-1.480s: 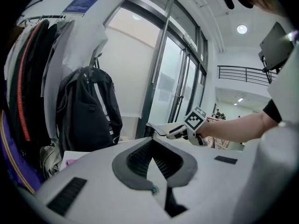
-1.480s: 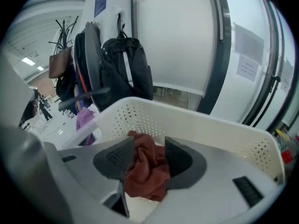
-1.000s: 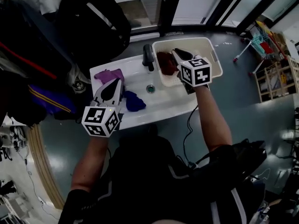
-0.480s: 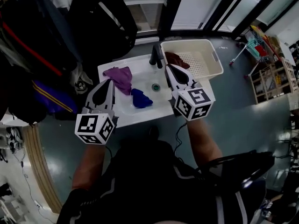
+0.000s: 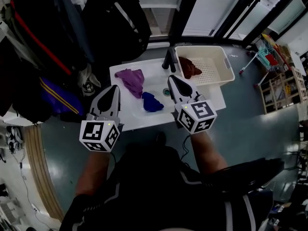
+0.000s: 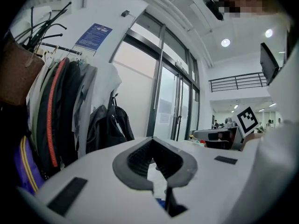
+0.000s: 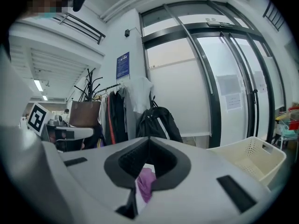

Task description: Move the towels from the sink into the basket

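Left gripper (image 5: 113, 88) closed, empty, at the sink's (image 5: 144, 119) front-left corner, right gripper (image 5: 172, 79) closed, empty, just in front of the tap (image 5: 169, 59), purple towel (image 5: 131, 80) and blue towel (image 5: 152, 101) in the sink between them, red towel (image 5: 188, 67) in the basket (image 5: 226, 66), coats (image 5: 43, 47) and backpack (image 5: 115, 23) behind

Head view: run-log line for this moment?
basket: red towel | sink: purple towel, blue towel | left gripper: shut, empty | right gripper: shut, empty

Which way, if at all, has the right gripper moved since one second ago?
Yes. The right gripper has left the basket, where it hung over the red towel, and pulled back over the sink.
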{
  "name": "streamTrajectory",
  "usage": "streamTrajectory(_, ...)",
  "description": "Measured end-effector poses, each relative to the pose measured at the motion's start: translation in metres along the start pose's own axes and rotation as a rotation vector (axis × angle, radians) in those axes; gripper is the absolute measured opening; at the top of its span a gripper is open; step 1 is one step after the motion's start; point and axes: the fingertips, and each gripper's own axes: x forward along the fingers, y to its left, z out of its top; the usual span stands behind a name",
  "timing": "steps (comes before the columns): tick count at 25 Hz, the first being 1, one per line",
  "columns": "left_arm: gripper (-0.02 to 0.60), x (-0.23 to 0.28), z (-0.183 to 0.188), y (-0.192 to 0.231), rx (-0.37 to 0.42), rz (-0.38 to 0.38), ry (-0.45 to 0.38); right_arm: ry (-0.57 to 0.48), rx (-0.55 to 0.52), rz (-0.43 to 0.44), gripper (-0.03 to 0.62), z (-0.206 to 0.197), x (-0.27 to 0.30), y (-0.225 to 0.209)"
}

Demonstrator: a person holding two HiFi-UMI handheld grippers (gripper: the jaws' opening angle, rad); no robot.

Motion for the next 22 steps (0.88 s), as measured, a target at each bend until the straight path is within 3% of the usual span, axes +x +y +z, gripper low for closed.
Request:
streamTrajectory(13,0.003,-0.009,-0.008,0.022,-0.048,-0.002,0.017,0.049,-0.062,0.023,0.015,-0.008,0.016,0.02)
streamTrajectory(14,0.003,-0.008,-0.012,0.023,-0.056,-0.009,0.026,0.079,-0.075,0.038,0.02,-0.016,0.021,0.021)
streamTrajectory(17,0.003,-0.006,-0.035,0.025,-0.062,-0.031,0.075,0.211,-0.116,0.091,0.138,-0.056,0.039,0.027)
streamTrajectory(22,0.003,0.007,-0.101,0.027,-0.082,-0.052,0.218,0.442,-0.168,0.144,0.215,-0.146,0.067,0.019)
